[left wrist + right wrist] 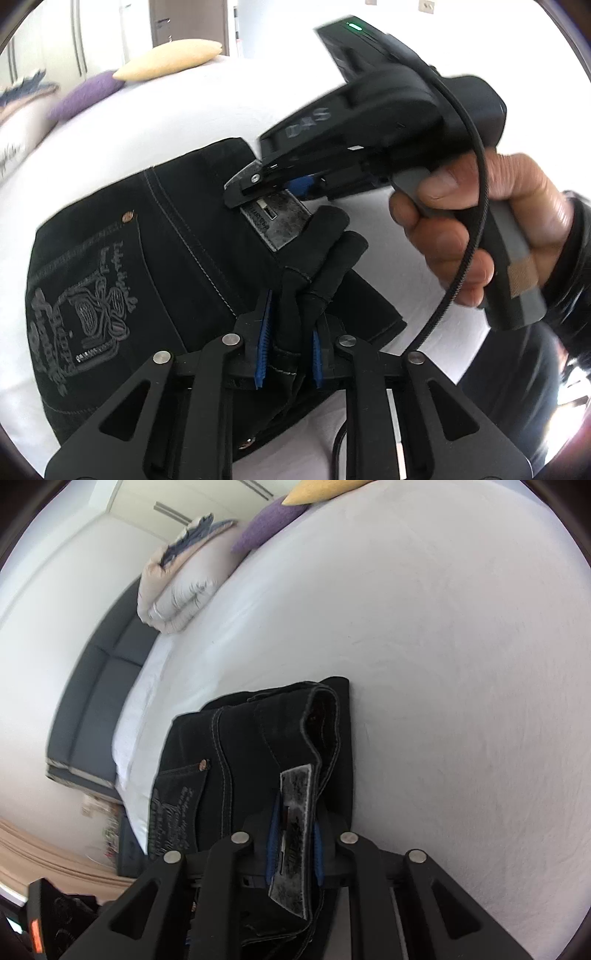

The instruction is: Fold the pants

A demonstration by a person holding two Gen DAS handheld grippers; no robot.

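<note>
Black left gripper (286, 354), blue ribbed pads, is pinching a bunched fold of the black denim pants (177, 258). Black right gripper (293, 843) is clamping the waistband at its grey mottled patch (295, 812), seemingly tight. Pants are lying folded, pale-stitched, embroidered pocket upward, on a smooth white bedsheet (443, 664).

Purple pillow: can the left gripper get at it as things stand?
Probably not. The left gripper is clamped on the pants, and the purple pillow lies far across the bed.
</note>
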